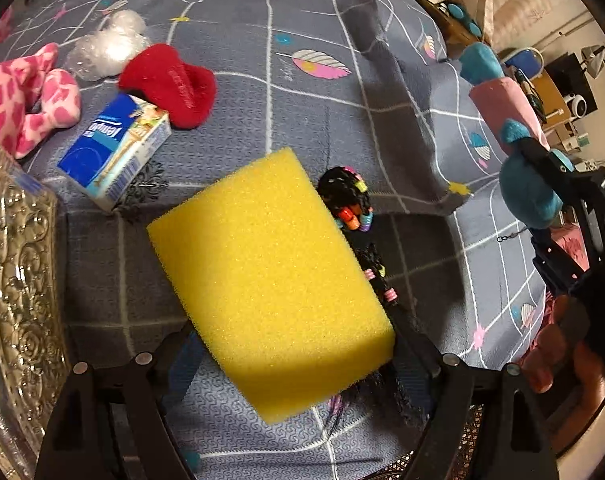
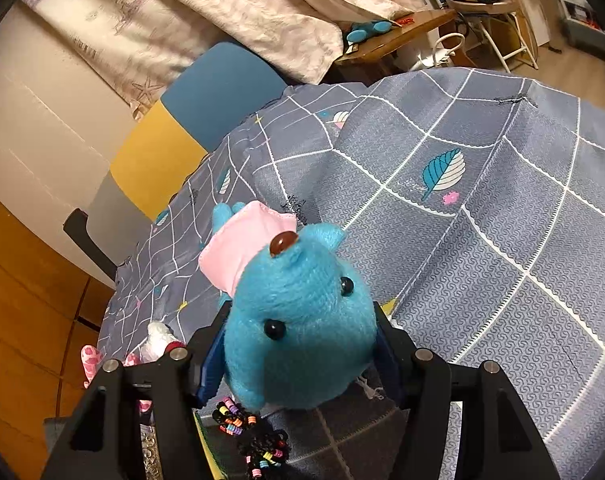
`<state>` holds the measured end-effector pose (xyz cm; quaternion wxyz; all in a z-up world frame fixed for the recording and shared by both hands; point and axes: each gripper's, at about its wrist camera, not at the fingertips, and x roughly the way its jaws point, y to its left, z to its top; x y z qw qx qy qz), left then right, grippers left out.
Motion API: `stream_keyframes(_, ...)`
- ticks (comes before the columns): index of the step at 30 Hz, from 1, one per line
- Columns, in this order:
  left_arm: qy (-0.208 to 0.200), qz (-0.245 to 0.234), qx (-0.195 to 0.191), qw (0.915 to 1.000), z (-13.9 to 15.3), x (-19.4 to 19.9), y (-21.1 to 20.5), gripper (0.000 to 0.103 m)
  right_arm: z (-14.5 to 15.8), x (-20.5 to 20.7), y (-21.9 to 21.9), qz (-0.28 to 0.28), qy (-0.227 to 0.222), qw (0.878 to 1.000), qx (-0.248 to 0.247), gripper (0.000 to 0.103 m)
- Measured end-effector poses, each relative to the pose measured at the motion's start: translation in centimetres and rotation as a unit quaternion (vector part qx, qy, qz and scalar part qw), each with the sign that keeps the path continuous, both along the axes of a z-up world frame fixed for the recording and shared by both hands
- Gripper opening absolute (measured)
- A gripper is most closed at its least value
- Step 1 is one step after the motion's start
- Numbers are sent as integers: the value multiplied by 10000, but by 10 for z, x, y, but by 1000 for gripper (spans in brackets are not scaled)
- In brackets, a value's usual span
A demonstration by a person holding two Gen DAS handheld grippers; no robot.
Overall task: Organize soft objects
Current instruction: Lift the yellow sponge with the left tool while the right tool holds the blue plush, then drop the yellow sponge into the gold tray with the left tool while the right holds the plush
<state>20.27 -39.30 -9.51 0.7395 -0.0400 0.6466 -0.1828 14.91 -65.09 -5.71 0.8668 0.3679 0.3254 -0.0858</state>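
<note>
Left tongs [image 1: 290, 364]: clamped on the yellow sponge [image 1: 270, 276], fingers pressing its near end from both sides; sponge lifted, tilted, long axis running up-left.
Right tongs [image 2: 298, 356]: clamped on the blue plush toy [image 2: 298, 320] at its head, fingers on both cheeks; face toward the camera, pink dress [image 2: 242, 248] and body pointing away. Seen from the left wrist too, at far right, toy hanging off the tong tips.
Right hand: person's fingers [image 1: 558, 344] wrapped on the tool grip, lower right of the left wrist view.
Surface: bench under a grey-blue checked cloth [image 2: 482, 240] with leaf prints; cloth folded over itself into a ridge right of the sponge.
Beaded black hair ties [image 1: 350, 208]: lying on the cloth just beside the sponge's right edge, partly hidden by it; also below the plush in the right wrist view.
Tempo tissue pack [image 1: 116, 152]: on the cloth up-left of the sponge, one corner touching the red plush [image 1: 170, 84].
Pink spotted plush [image 1: 26, 96]: left of the tissue pack, near it.
Crumpled clear plastic [image 1: 106, 46]: behind the red plush, touching it.
Embossed gold tray [image 1: 18, 280]: far left edge, only partly in frame.
Background: chair [image 2: 206, 100] with blue, yellow and grey panels past the bench edge.
</note>
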Motion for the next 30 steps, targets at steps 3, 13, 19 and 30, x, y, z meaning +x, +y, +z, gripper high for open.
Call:
stream_keyframes(3,31,42,-4,10000,1,-1,3,87,1,0,1,15,-12,10000,-1,64)
stream_keyframes(13,-386,-449,82,9982,15,-27,3,90,1,0,1,73,-50,10000,42,64)
stream_keyframes(19,-351,-366,378,9980,8,-18,-1,90,1,1,2,70,-30,10000,33,64)
stream_keyframes(30,58,207,596,9980,-33,12,-5,75,-1,3,2,92,10,10000,-12,64)
